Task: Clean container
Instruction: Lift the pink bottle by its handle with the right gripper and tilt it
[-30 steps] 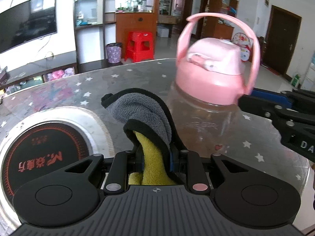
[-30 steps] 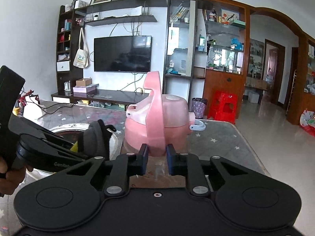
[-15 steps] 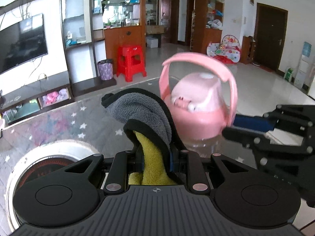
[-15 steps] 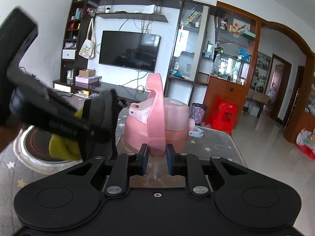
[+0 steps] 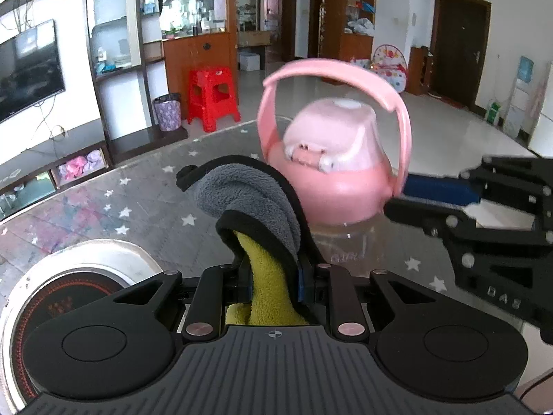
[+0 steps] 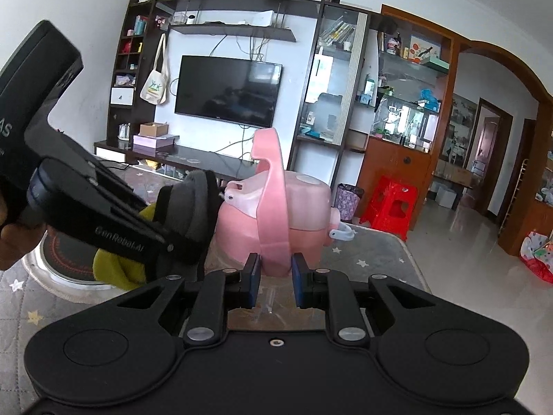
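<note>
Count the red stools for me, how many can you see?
1. One red plastic stool stands on the floor by the wooden cabinet, beside a purple patterned bin. More could be hidden behind furniture.

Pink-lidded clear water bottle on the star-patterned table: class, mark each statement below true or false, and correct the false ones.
1. The left claw is shut on a folded grey and yellow cloth. True.
2. The right claw grips the red plastic stool. False: the stool stands on the floor far behind; the claw is at the base of the bottle's pink carry handle.
3. The pink-lidded clear water bottle has its lid off. False: the pink lid sits on it.
4. A round cooktop with red markings lies on the table, left of the cloth in the left wrist view. True.
5. The handle lies folded flat. False: it arches over the lid.
</note>
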Demonstrator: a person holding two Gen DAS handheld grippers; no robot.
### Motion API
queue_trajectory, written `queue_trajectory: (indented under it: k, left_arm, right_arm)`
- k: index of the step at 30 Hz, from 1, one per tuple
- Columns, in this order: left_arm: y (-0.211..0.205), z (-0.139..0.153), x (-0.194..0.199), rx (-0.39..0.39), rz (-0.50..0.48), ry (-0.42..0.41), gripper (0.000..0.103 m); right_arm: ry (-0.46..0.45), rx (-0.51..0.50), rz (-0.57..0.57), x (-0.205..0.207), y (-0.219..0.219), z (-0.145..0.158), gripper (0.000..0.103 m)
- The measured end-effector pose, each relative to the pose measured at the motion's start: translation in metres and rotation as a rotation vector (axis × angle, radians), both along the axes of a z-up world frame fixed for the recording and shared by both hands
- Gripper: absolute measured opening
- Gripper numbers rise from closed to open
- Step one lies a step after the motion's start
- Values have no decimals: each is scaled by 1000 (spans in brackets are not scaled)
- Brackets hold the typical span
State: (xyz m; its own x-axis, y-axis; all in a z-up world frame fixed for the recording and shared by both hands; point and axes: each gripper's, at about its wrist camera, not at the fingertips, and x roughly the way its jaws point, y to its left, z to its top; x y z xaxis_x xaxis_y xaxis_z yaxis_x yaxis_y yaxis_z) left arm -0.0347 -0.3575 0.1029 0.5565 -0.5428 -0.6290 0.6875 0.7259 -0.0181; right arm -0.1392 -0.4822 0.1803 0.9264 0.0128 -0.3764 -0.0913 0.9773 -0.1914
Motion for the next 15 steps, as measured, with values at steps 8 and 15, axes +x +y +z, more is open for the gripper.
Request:
queue_trajectory:
  k: [8,15]
  left_arm:
    - [-10,-12,-2,7,-21,30,21]
    - [-18,-28,-2,24,-37,61,21]
  right_arm:
    - [0,-5,-13,4,-6,-1,21]
    - [-1,1,-25,7,-11,-2,21]
